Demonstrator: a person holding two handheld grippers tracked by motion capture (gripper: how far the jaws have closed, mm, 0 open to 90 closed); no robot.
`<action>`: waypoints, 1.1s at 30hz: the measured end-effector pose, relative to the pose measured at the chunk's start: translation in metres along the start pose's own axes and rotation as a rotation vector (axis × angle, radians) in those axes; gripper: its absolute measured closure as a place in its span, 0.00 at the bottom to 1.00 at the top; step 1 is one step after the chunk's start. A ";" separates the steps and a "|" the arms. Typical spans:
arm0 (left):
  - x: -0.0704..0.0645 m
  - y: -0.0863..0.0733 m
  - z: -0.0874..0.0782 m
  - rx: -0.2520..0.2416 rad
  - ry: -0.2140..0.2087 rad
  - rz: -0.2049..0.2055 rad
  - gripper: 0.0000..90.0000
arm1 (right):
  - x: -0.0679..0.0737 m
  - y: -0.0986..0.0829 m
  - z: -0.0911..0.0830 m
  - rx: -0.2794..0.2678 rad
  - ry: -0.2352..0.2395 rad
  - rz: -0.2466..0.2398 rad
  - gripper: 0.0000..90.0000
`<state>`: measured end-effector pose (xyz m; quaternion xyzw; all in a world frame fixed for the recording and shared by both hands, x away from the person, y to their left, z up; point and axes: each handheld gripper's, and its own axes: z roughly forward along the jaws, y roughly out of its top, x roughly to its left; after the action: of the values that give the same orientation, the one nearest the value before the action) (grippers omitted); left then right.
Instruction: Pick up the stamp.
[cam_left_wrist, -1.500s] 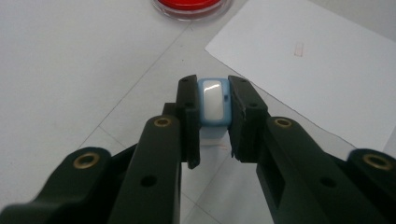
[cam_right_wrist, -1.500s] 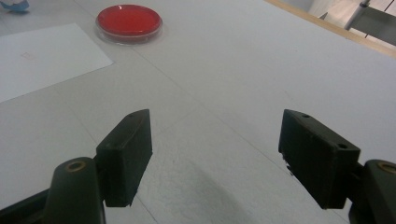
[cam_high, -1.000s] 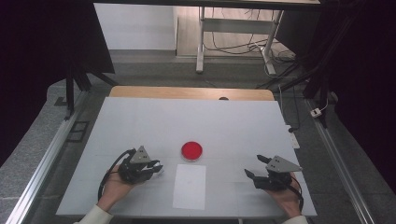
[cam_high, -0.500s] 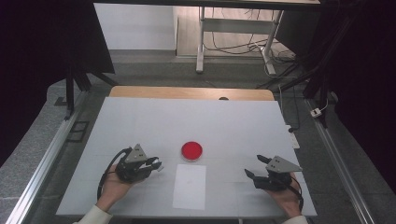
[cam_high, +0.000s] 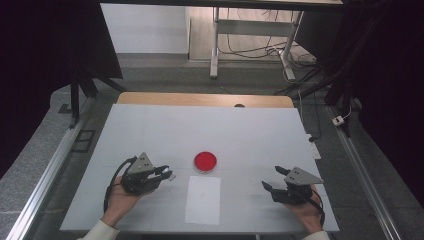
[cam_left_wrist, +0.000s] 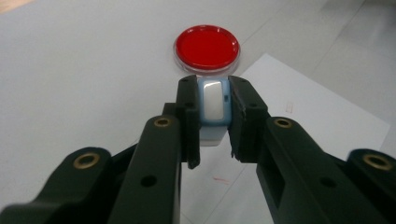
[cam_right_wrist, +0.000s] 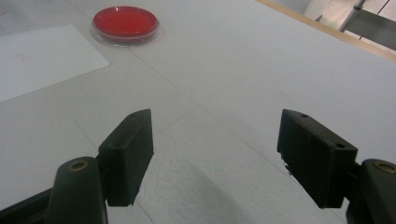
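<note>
1. White table (cam_high: 150, 130) fills mid-frame; a red dish (cam_high: 205, 161) sits at its centre, paper sheet (cam_high: 203, 199) below it.
2. Left gripper (cam_high: 167, 173), lower left, is clamped on a small blue-and-white stamp (cam_left_wrist: 213, 101).
3. Right gripper (cam_high: 274, 178), lower right, gapes wide, holding nothing.

Pale grey-white tabletop (cam_high: 150, 130) with faint grid lines and a tan wooden strip along the far edge; red dish (cam_left_wrist: 207, 47) with a clear rim; just beside the dish, plain white paper sheet (cam_high: 203, 199) with tiny red marks; light blue and white small piece (cam_left_wrist: 213, 102); black left claw (cam_left_wrist: 213, 122); black right claw (cam_right_wrist: 215, 151), brass-coloured rivets.
</note>
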<state>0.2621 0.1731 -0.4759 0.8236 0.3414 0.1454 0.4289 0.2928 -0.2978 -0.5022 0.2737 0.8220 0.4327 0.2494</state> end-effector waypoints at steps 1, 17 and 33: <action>0.000 0.000 0.000 0.000 0.000 0.000 0.83 | 0.000 0.000 0.000 0.000 -0.001 0.001 0.29; -0.002 0.010 -0.007 -0.084 -0.039 -0.044 0.83 | 0.000 0.000 0.001 0.001 0.001 -0.001 0.29; -0.010 0.031 -0.006 -0.137 -0.053 -0.029 0.83 | 0.001 0.002 0.001 -0.005 0.000 -0.001 0.29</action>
<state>0.2651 0.1575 -0.4466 0.7909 0.3311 0.1402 0.4952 0.2926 -0.2957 -0.5015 0.2729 0.8210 0.4346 0.2503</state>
